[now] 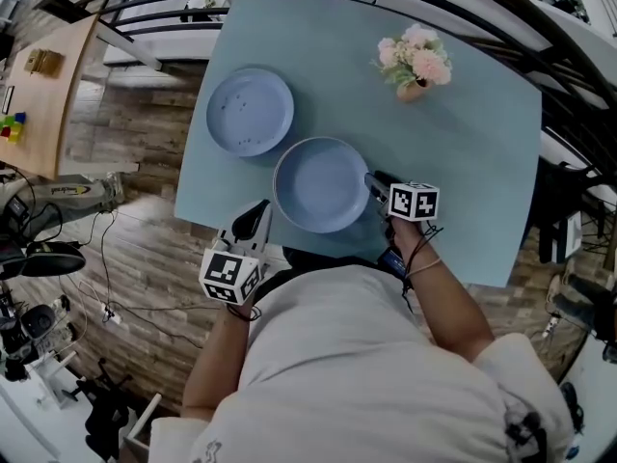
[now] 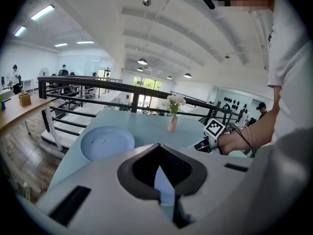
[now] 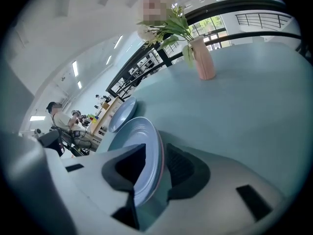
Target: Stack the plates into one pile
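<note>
Two pale blue plates lie on the teal table (image 1: 463, 162). The far plate (image 1: 250, 110) (image 2: 106, 142) is empty. The near plate (image 1: 320, 183) rests flat by the table's front edge. My right gripper (image 1: 372, 185) (image 3: 151, 173) straddles its right rim (image 3: 146, 155); the jaws stand open, with a gap on each side of the rim. My left gripper (image 1: 260, 216) (image 2: 164, 182) sits at the plate's near-left edge. A thin pale blue sliver shows between its pads; whether they press on the rim is unclear.
A pink vase of flowers (image 1: 415, 64) (image 3: 201, 58) stands at the table's far right. Black railings (image 1: 154, 17) run behind the table. Wooden floor (image 1: 125, 258) with cables and stands lies to the left, beside a wooden bench (image 1: 43, 75).
</note>
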Tool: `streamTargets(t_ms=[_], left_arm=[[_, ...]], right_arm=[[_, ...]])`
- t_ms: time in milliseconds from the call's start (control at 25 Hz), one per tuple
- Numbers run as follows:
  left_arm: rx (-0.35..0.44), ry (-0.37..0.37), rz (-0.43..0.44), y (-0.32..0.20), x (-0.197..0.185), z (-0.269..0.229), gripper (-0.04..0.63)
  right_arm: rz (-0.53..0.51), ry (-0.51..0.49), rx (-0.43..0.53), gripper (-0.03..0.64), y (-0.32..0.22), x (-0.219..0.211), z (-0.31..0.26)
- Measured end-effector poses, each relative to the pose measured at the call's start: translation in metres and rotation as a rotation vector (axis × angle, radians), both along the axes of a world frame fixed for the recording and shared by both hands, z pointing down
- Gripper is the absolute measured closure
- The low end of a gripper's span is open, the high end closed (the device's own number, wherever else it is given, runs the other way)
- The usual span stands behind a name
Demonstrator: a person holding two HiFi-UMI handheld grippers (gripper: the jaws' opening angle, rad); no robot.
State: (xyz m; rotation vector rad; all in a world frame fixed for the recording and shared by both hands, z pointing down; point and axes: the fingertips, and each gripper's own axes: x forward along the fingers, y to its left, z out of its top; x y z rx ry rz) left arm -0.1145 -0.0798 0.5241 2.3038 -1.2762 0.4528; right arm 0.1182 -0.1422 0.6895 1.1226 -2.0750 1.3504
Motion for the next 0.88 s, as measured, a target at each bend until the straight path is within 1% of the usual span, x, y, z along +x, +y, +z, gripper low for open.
streamTargets(t_ms=[160, 440, 760, 880], left_arm=[[0.018, -0.009, 0.015, -0.001, 0.003, -0.009, 0.591], [0.070, -0.017, 0.050, -0.004, 0.008, -0.027, 0.591], [0.142, -0.027, 0.112, -0.021, 0.004, -0.053, 0.591], [0.171, -0.028, 0.138, -0.029, -0.003, -0.062, 0.591]], right_arm=[[-0.010, 0.009, 0.043, 0.462, -0.001, 0.002, -0.013], [-0.043, 0.038, 0.216, 0.459, -0.009, -0.004, -0.057], [-0.090, 0.125, 0.426, 0.460, -0.012, -0.016, -0.123], [-0.089, 0.158, 0.484, 0.466, -0.011, -0.023, -0.138]])
